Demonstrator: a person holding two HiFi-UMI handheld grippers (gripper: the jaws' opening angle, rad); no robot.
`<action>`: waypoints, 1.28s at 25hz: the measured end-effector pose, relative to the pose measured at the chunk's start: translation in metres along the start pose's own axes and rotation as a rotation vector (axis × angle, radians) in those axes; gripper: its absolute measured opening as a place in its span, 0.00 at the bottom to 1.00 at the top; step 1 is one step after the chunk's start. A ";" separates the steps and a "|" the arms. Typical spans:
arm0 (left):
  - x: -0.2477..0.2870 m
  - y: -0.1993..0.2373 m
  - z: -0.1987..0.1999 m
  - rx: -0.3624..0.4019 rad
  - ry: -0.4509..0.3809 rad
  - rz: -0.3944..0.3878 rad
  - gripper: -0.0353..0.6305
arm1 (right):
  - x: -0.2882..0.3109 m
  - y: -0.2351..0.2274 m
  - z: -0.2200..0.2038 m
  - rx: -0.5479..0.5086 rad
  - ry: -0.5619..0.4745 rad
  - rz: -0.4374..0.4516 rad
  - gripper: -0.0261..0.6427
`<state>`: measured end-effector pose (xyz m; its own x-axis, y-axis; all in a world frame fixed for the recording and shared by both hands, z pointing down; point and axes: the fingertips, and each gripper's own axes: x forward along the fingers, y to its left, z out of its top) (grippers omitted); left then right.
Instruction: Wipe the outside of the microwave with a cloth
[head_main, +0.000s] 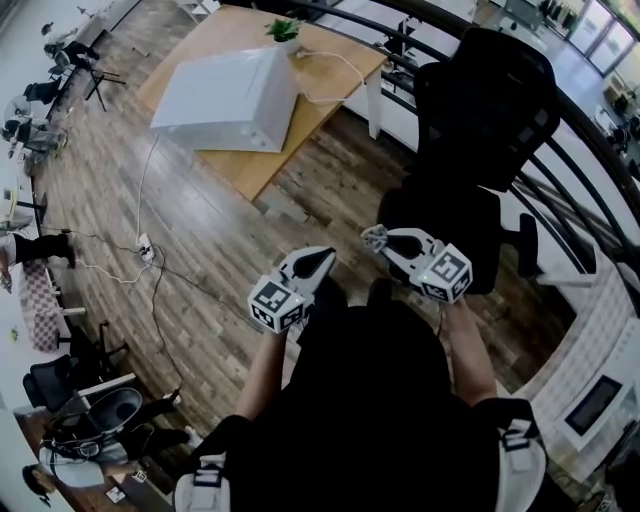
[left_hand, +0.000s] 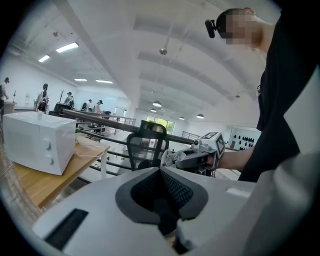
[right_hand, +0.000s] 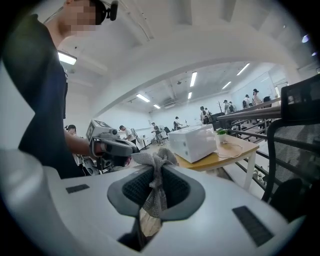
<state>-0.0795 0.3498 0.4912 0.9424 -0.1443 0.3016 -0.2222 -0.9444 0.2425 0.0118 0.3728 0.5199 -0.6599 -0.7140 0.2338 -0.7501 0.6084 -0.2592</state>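
**Cloth gripped, microwave out of reach**

The right tongs (right_hand: 152, 192) clamp a grey mesh cloth (right_hand: 154, 161), whose lower end is hidden between the jaws. The left tongs (left_hand: 161, 190) are pressed together and empty. The white microwave (head_main: 232, 100) stands well ahead of both, on a wooden desk (head_main: 335, 70).

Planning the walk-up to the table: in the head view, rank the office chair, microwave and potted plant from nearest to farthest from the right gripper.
From the right gripper:
1. Office chair, just ahead and to its right.
2. Microwave, ahead-left on the wooden table.
3. Potted plant, at the table's far edge, beyond the microwave.
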 end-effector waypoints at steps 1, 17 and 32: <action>-0.002 0.000 -0.001 -0.004 0.004 0.003 0.06 | 0.001 0.001 -0.001 0.001 -0.004 0.002 0.10; -0.011 0.008 -0.025 -0.020 0.055 0.021 0.06 | 0.020 -0.005 -0.002 0.014 0.006 -0.003 0.11; -0.010 0.097 0.012 0.013 0.048 0.042 0.06 | 0.083 -0.047 0.026 0.026 0.020 -0.022 0.11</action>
<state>-0.1081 0.2559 0.5009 0.9192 -0.1699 0.3553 -0.2579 -0.9414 0.2172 -0.0063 0.2757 0.5273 -0.6445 -0.7198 0.2581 -0.7631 0.5836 -0.2778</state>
